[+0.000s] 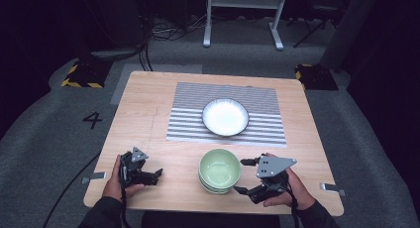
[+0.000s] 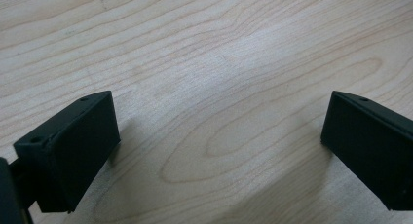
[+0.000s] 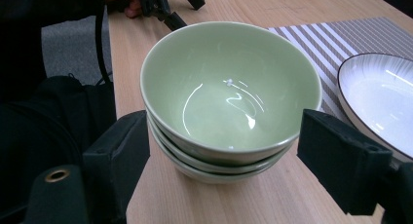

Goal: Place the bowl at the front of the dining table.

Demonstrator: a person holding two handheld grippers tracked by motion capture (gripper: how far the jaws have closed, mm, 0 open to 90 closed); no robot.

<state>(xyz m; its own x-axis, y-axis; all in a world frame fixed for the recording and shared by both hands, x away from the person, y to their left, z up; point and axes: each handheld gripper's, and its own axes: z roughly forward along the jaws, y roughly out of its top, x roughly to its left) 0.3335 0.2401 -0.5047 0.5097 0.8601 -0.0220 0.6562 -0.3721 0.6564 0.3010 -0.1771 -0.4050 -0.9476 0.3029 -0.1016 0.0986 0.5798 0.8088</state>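
A stack of three pale green bowls (image 1: pixel 220 169) (image 3: pixel 229 87) stands near the table's front edge. My right gripper (image 1: pixel 240 176) (image 3: pixel 221 121) is open just right of the stack, one jaw on each side of it and level with its lower bowls; I cannot tell if they touch. My left gripper (image 1: pixel 157 174) (image 2: pixel 220 102) is open at the front left, low over bare wood with nothing between its fingers. It also appears far off in the right gripper view (image 3: pixel 160 5).
A white dish with a dark rim (image 1: pixel 225 117) (image 3: pixel 384 97) lies on a grey striped placemat (image 1: pixel 188 114) (image 3: pixel 311 34) at the table's middle, behind the bowls. The wooden table (image 1: pixel 143 104) has bare wood on its left side. Grey floor surrounds it.
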